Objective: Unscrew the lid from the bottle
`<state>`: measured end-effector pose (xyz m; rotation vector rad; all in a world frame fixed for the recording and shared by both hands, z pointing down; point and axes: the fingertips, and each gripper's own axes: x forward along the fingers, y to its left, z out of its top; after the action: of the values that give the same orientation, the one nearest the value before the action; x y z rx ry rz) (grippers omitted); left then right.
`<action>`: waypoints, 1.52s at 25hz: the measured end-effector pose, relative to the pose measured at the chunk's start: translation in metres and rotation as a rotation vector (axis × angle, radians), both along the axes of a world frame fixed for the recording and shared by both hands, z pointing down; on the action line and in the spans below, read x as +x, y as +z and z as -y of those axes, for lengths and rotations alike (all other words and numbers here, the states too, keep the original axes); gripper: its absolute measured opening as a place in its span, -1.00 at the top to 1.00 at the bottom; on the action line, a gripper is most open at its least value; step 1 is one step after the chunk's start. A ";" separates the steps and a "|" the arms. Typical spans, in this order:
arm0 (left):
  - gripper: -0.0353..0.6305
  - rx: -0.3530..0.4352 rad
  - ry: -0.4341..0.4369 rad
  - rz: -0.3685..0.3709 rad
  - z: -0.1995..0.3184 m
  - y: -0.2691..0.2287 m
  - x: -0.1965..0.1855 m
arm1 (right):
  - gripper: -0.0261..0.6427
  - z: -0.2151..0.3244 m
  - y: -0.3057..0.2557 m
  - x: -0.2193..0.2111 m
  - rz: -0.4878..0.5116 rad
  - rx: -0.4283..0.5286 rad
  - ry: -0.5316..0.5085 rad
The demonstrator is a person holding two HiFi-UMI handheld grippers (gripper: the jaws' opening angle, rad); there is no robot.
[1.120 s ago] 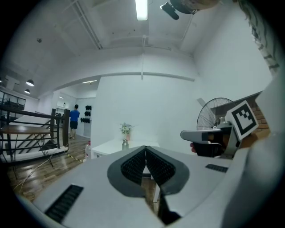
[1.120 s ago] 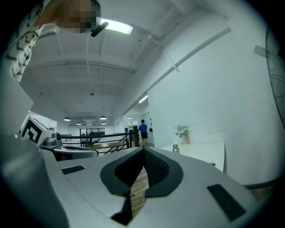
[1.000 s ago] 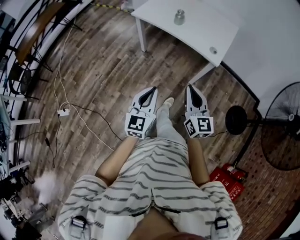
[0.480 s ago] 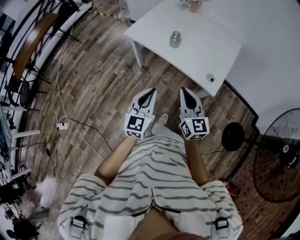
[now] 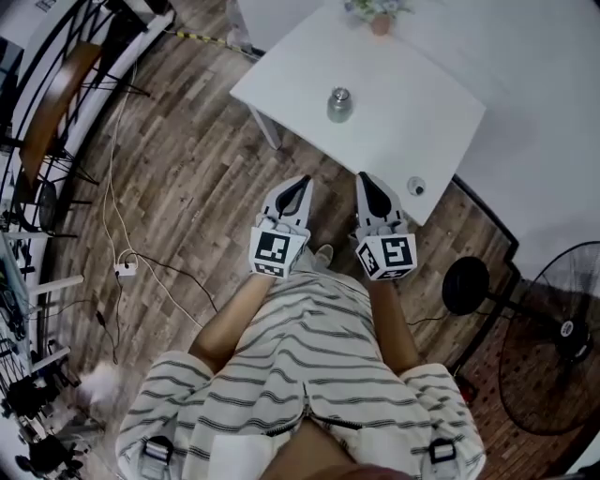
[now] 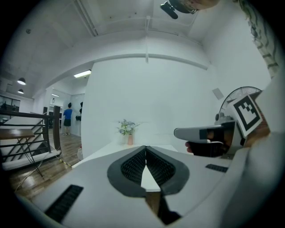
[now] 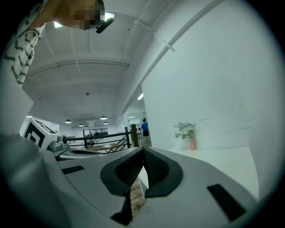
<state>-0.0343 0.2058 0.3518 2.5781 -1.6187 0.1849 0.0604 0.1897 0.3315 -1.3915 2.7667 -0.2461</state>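
Wooden floor (image 5: 187, 169) filled most of the head view, and ahead of us a white surface (image 5: 422, 103) stood against a white wall. We held the left tool (image 5: 302, 181) and the right tool (image 5: 365, 178) side by side, both pointing forward toward that surface. Both were clenched on nothing: in each tool's own view the ribbed pads met at the tips with no object between them.

The bottle (image 5: 338, 105), small and silvery, stood upright on the surface. It was well apart from both tools and ahead of them, past the near edge. Its long axis ran straight up, with the lid (image 5: 339, 94) on top, as far as we could make out at that size. Seen from above, it lay on a line passing between the two tools, a shade toward the right one. We judged that neither hand had a real advantage in reach. Neither tool's own view showed the bottle, and we could not tell whether the jaws hid it.

Farther from the tools a small flowerpot (image 5: 379, 21) stood near the wall. A little round thing (image 5: 415, 187) lay by the corner just beyond the right tool. We judged that the unscrewing had not begun. Both tools would have to go forward over the edge and open, one to hold the body and the other to close around the lid.
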 end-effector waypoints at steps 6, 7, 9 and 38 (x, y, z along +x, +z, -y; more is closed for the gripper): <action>0.89 -0.024 0.011 0.002 0.042 0.010 -0.003 | 0.90 0.038 0.012 -0.002 -0.011 -0.034 0.023; 0.89 -0.031 0.014 0.001 0.050 0.013 -0.003 | 0.89 0.045 0.016 -0.002 -0.016 -0.042 0.028; 0.89 -0.046 0.026 -0.002 0.065 0.019 -0.002 | 0.89 0.060 0.023 -0.002 -0.026 -0.061 0.041; 0.77 -0.176 0.249 0.089 0.216 0.106 -0.001 | 0.77 0.206 0.092 -0.035 -0.117 -0.187 0.164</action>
<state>-0.0358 -0.0106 0.4574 2.6580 -1.2368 0.4450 0.0255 -0.0159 0.4238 -1.7191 2.7608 -0.4406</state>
